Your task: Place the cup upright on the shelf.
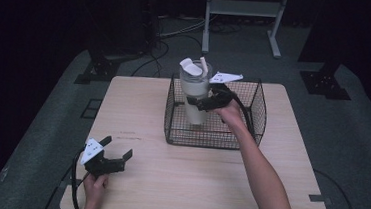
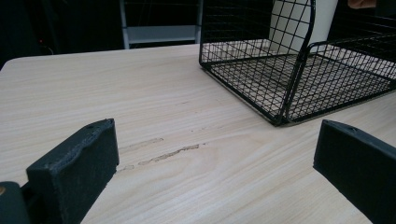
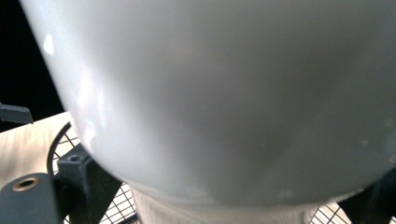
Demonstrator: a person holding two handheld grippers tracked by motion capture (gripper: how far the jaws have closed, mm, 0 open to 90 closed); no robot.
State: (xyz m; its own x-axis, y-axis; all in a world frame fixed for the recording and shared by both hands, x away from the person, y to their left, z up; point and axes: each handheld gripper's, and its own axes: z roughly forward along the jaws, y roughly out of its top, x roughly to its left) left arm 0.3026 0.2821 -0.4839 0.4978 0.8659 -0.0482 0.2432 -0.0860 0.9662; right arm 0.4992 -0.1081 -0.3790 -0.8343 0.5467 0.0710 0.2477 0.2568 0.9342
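My left gripper [image 1: 118, 148] rested wide open near the left front edge of the wooden table [image 1: 177, 189], its jaws holding nothing. Farther right, my right gripper [image 1: 199, 103] was clamped around a tall white tumbler [image 1: 195, 92] with a clear lid, held upright in the left part of the black wire basket [image 1: 251, 132] at the table's far side.

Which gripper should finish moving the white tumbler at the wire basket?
Right. The right gripper is already clamped around the white tumbler over the wire basket. The left gripper sits open near the table's front edge, well away.
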